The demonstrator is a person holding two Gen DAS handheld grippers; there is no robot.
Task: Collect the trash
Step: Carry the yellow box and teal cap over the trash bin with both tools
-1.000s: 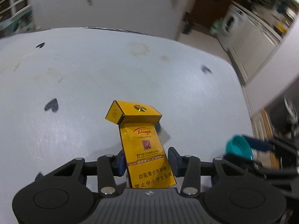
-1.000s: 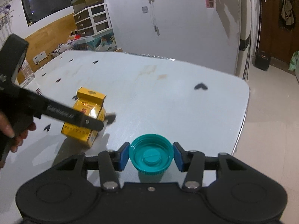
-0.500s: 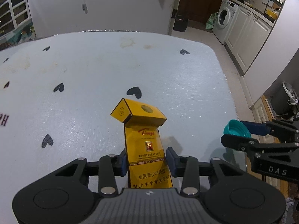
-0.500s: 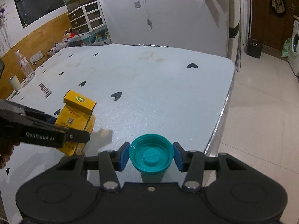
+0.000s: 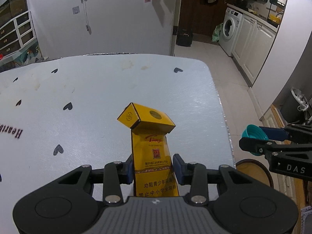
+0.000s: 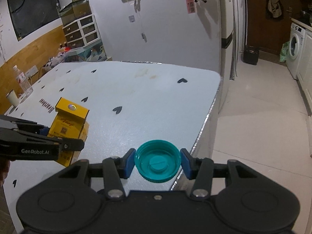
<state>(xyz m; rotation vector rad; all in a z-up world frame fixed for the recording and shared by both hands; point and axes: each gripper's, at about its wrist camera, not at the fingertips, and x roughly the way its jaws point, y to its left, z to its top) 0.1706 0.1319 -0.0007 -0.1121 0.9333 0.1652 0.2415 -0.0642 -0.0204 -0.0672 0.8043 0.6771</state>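
A yellow cigarette pack (image 5: 152, 152) with its flip lid hanging open is clamped between the blue fingers (image 5: 127, 168) of the left gripper (image 5: 153, 168), pinched across its narrow sides near the lower half of the box. It is lifted clear of the surface (image 5: 97, 97), a white tabletop printed with small black hearts. From the right wrist view the pack (image 6: 68, 124) appears at the left, raised above the tabletop.

A teal bottle cap (image 6: 157, 160), hollow side facing the camera, sits squeezed between the blue fingers (image 6: 186, 162) of the right gripper (image 6: 157, 161), closed on its ribbed rim. It is held in the air over the surface's right edge, with tiled floor (image 6: 253, 126) beyond. In the left wrist view the same cap (image 5: 253, 134) shows off the table's right side.

Both pieces of trash look secured, so the step in hand is probably carrying them to a bin. A round dark rim (image 5: 253, 171) shows below the table edge, but whether it is a bin cannot be told. To do this well, keep both grips firm and level; the pack's loose lid could catch, and the shallow cap could slip if tilted.
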